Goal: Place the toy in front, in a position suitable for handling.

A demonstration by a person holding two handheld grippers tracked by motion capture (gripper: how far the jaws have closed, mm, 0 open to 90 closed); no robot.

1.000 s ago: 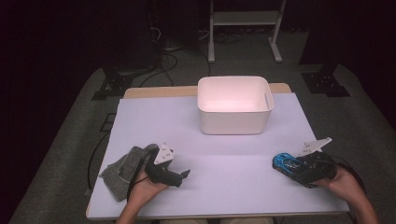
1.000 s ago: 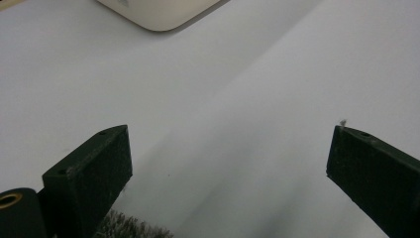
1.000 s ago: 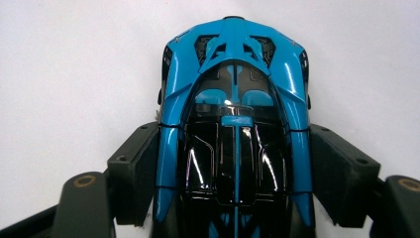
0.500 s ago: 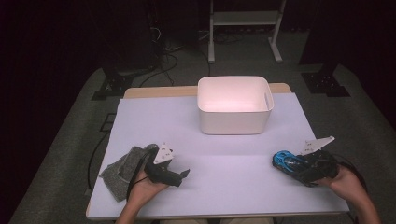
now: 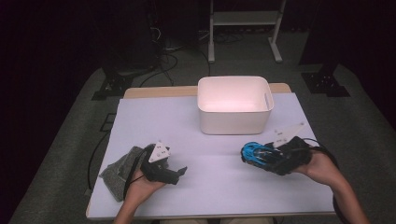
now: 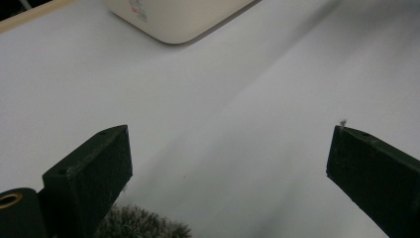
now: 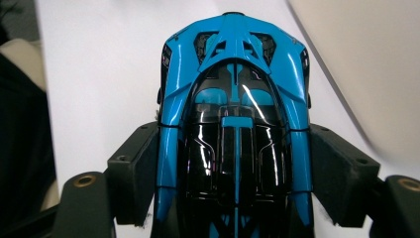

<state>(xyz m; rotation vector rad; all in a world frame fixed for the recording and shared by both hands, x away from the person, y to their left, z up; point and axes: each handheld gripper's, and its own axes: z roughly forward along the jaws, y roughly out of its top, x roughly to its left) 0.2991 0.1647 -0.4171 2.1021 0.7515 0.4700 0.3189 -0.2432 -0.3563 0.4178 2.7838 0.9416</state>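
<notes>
Counting one blue toy car (image 5: pixel 256 154), one white bin (image 5: pixel 234 103) and one grey fuzzy cloth (image 5: pixel 122 171) sitting on the white table cover (image 5: pixel 154 121), plus two grippers. The right gripper (image 5: pixel 261 157) is clamping the car across its sides, a pad pressing on each flank and the nose sticking out past the jaws, and is holding it over the cover just in front of the bin's near right corner. The left gripper (image 5: pixel 177 171) is sitting with its jaws wide apart and gripping nothing, resting by the cloth at the near left, with the cloth's edge lying just beside its left jaw in the left gripper view.
</notes>
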